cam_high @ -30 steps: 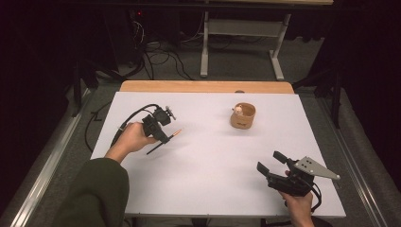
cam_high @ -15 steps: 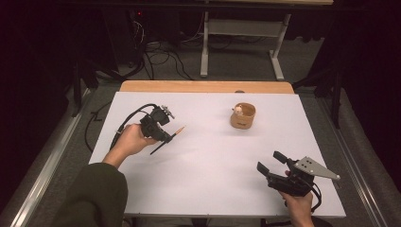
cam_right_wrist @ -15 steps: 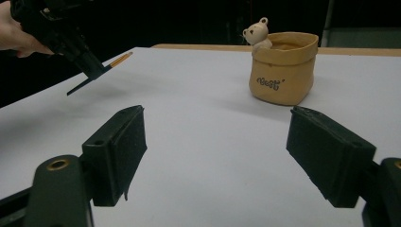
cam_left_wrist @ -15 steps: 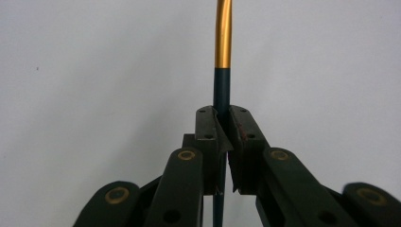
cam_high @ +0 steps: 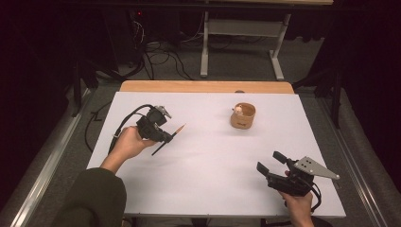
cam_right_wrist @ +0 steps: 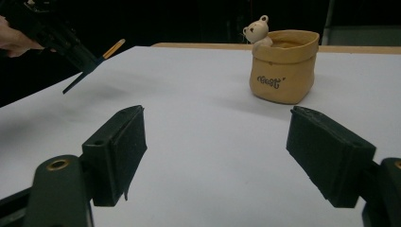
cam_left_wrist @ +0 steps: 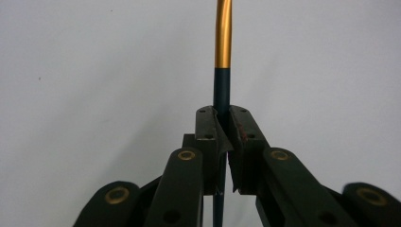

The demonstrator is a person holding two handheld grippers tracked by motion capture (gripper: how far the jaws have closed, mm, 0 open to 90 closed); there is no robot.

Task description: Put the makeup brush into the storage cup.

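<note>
Left tongs (cam_high: 168, 137) slightly shifted, clamped on dark pen (cam_high: 169, 139), gold end beyond tips; right tongs (cam_high: 268, 161) wide, empty.

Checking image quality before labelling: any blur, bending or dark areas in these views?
High view: white table evenly lit, surroundings dark. Left gripper view: the pen bows near the top edge, lens distortion; left tongs sharp. Right gripper view: right tongs soft, pouch crisp.

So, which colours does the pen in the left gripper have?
The pen is dark blue with a gold end, clearest in the left gripper view.
</note>
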